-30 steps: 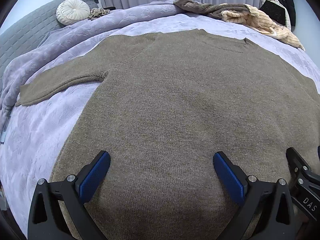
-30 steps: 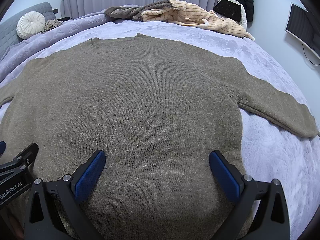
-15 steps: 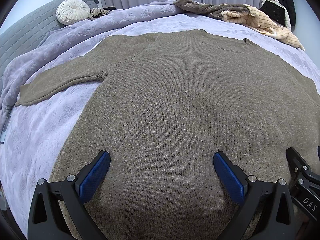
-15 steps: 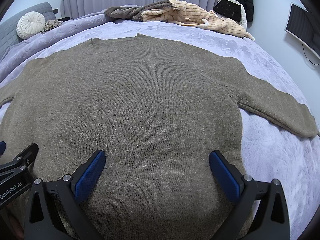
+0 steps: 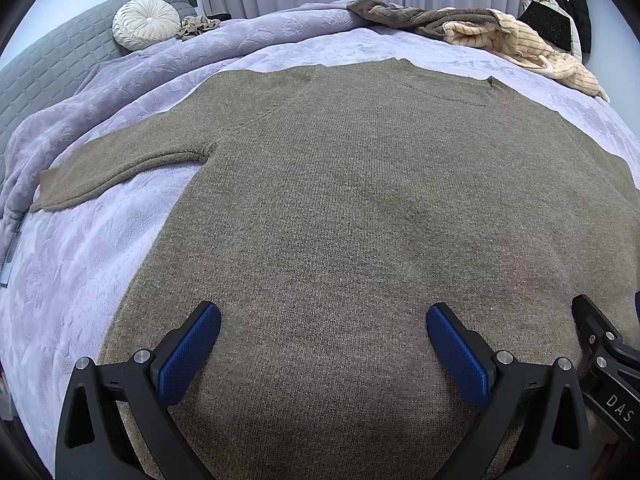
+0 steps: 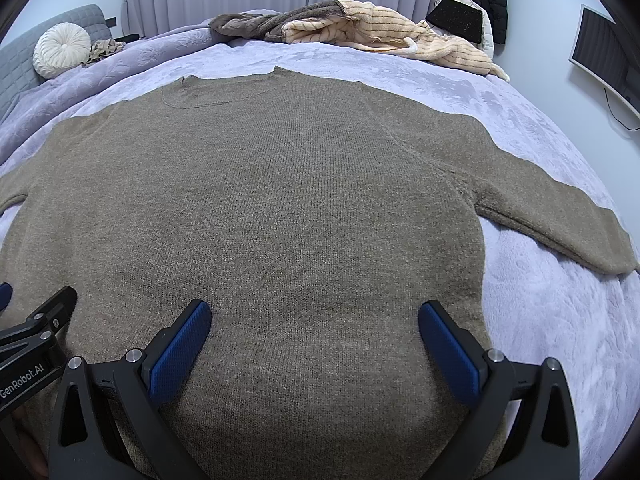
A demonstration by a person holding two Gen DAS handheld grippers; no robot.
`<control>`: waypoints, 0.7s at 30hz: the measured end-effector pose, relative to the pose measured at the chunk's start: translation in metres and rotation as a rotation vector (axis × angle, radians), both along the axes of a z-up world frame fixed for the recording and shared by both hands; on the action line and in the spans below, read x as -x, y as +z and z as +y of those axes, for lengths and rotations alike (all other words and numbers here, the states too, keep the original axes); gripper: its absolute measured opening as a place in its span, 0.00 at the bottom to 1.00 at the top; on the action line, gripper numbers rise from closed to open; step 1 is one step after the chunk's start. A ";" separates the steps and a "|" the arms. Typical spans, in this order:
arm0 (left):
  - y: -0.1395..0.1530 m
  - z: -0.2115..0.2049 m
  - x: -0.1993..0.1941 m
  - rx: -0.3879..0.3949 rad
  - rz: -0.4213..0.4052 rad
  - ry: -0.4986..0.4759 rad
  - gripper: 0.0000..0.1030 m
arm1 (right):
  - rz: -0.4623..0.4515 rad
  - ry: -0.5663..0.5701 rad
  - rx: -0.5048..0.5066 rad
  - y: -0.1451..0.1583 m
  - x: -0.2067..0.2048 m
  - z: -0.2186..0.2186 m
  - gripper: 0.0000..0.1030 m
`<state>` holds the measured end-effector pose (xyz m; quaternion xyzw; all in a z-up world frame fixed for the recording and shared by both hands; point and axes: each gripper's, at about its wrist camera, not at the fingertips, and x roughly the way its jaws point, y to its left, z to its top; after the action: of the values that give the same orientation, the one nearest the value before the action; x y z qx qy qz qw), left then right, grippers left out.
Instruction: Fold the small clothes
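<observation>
A brown knit sweater (image 5: 360,200) lies flat and spread out on the lilac bed cover, neckline at the far side, one sleeve stretched out to the left (image 5: 120,168) and the other to the right (image 6: 560,224). It also fills the right wrist view (image 6: 304,208). My left gripper (image 5: 324,340) is open and empty, just above the sweater's near hem on its left half. My right gripper (image 6: 314,336) is open and empty above the hem on the right half. The two grippers sit side by side; each shows at the edge of the other's view.
The lilac bed cover (image 5: 72,264) surrounds the sweater. A pile of cream striped and brown clothes (image 6: 360,32) lies at the far edge. A round white cushion (image 5: 146,22) rests by the grey headboard (image 5: 36,76). A monitor (image 6: 604,56) hangs on the right wall.
</observation>
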<state>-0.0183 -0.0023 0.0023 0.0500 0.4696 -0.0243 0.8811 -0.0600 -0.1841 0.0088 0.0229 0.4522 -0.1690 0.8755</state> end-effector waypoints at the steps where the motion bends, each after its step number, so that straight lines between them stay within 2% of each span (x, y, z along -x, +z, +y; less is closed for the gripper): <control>1: 0.000 0.000 0.000 0.000 0.000 0.000 1.00 | 0.000 0.000 0.000 0.000 0.000 0.000 1.00; 14: 0.003 0.000 -0.003 0.002 0.019 0.002 1.00 | 0.015 -0.004 -0.008 0.005 -0.002 -0.001 1.00; 18: 0.005 0.001 -0.010 0.007 0.068 0.003 1.00 | 0.037 -0.006 -0.001 0.005 -0.005 0.000 1.00; 21: 0.008 0.002 -0.017 0.015 0.121 0.004 1.00 | 0.089 0.001 -0.007 0.007 -0.011 0.000 1.00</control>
<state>-0.0013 -0.0002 0.0098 0.0412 0.5219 -0.0291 0.8515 -0.0492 -0.1845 0.0162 0.0182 0.4914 -0.1676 0.8545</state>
